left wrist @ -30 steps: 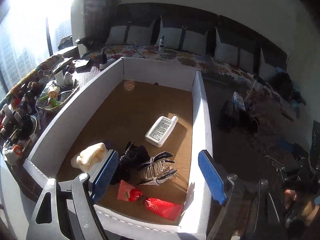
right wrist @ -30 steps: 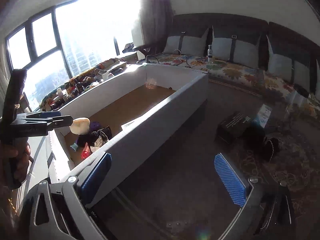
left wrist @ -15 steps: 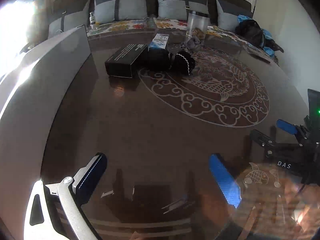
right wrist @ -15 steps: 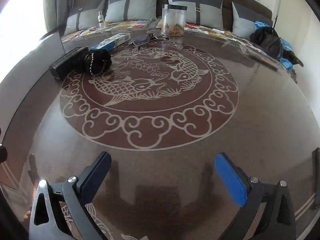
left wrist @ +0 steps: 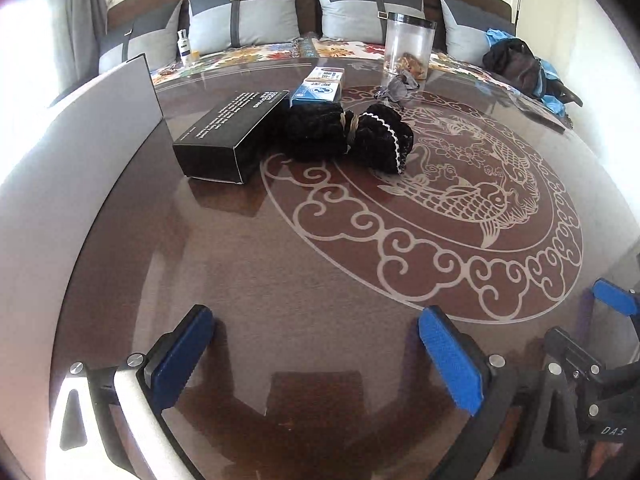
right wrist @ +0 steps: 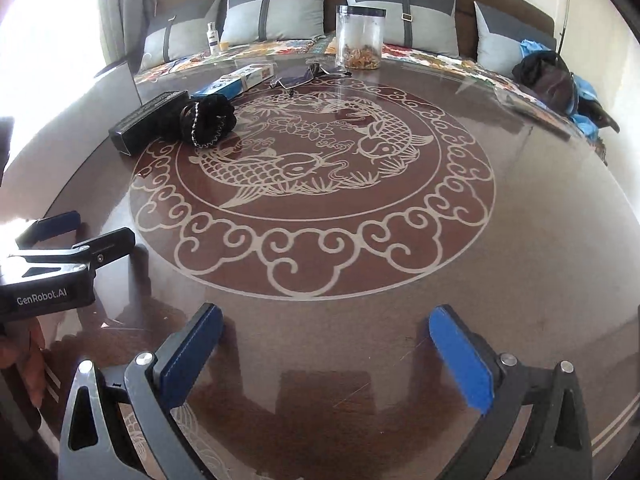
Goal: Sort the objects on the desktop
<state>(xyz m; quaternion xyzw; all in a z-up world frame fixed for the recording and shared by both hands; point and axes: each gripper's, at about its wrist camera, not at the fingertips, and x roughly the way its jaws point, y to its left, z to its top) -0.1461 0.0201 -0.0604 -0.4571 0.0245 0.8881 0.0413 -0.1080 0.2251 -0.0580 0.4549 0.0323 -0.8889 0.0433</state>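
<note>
On the brown table with a fish pattern lie a black box [left wrist: 234, 134] [right wrist: 148, 122], a black frilly fabric bundle [left wrist: 352, 136] [right wrist: 208, 120], a blue-white box [left wrist: 320, 86] [right wrist: 236, 80], glasses [left wrist: 396, 88] [right wrist: 304, 76] and a clear jar [left wrist: 408, 50] [right wrist: 360, 36]. My left gripper [left wrist: 316, 356] is open and empty above the near table. My right gripper [right wrist: 326, 354] is open and empty, beside the left gripper [right wrist: 52, 240].
The white wall of the sorting box [left wrist: 80, 148] [right wrist: 116, 80] stands at the left. A sofa with grey cushions [left wrist: 244, 20] runs along the back, with a small bottle [left wrist: 184, 46] and dark clothes [left wrist: 516, 64] on it.
Both grippers swung away from the white box with its sorted items to face the table. Since half a second ago the left view came closer to the black box and bundle.
</note>
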